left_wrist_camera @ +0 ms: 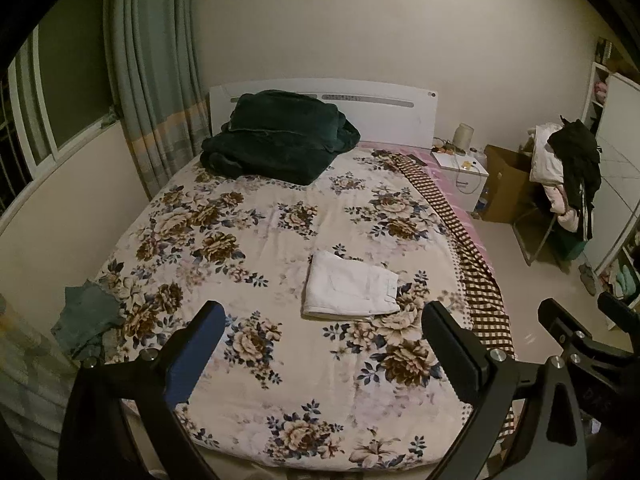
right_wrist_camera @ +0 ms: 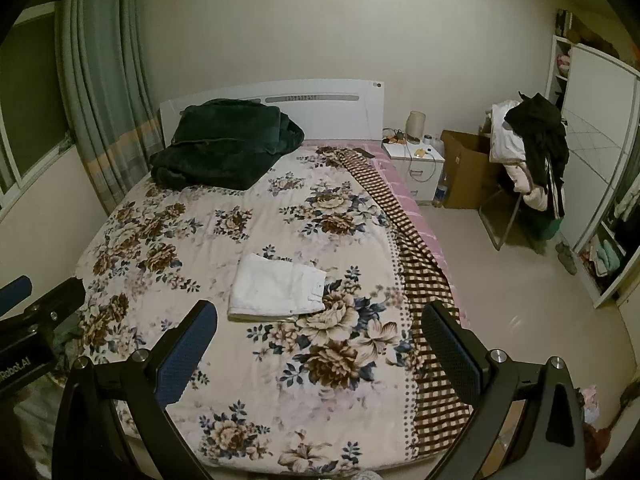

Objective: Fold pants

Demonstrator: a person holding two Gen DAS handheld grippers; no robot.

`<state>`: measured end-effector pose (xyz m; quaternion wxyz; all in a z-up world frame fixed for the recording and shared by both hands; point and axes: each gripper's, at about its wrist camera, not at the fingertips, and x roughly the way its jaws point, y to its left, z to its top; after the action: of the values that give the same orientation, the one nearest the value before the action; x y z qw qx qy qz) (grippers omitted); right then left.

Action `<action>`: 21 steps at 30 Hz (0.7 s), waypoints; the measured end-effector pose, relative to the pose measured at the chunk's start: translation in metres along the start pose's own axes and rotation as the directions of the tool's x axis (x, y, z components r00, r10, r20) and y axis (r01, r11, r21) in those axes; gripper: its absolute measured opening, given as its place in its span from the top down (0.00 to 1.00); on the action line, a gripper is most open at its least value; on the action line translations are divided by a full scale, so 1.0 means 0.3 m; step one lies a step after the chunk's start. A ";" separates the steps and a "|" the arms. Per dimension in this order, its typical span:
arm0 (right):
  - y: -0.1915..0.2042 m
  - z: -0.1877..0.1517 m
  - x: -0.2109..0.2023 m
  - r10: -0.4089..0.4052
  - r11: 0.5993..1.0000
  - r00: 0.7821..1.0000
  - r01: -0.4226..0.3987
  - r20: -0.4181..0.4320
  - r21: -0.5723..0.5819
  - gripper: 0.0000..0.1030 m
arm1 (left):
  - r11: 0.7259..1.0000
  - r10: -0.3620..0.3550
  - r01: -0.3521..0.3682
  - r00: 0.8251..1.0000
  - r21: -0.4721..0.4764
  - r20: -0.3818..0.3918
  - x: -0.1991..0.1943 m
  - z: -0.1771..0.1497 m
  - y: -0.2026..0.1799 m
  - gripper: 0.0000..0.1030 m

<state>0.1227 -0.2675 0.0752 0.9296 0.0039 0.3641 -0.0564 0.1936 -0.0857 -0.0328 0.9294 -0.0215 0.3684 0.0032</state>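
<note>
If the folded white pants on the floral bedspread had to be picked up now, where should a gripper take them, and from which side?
Probably at the thick rounded fold of the folded white cotton pants, the near edge facing the cameras, coming in low over the floral bedspread. There the layers are joined; the far and right edges look like loose layers. Both grippers stand open.

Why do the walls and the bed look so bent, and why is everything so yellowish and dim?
Left wrist view: the fisheye lens bows the curtain and bed edge, with black corners; dim warm light, soft grain, the white pants brightest. Right wrist view: same curving, strongest at the wardrobe; a faint glare patch on the floor; the open right gripper looms large.
</note>
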 end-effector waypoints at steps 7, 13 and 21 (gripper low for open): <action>0.006 0.008 0.015 0.002 1.000 1.000 -0.002 0.004 -0.011 0.00 | 1.000 0.002 -0.002 1.000 0.002 -0.002 -0.002 -0.002 0.005 0.03; 0.008 0.017 0.021 0.006 1.000 1.000 -0.006 0.002 -0.014 0.00 | 1.000 -0.003 0.003 1.000 0.003 -0.005 -0.008 -0.011 0.007 0.03; 0.014 0.031 0.013 0.007 1.000 1.000 -0.007 -0.003 -0.015 0.00 | 1.000 -0.018 0.018 1.000 0.009 -0.015 -0.007 -0.027 0.007 0.03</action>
<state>0.1323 -0.2641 0.0792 0.9293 -0.0015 0.3660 -0.0503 0.1864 -0.0841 -0.0372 0.9266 -0.0207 0.3754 -0.0069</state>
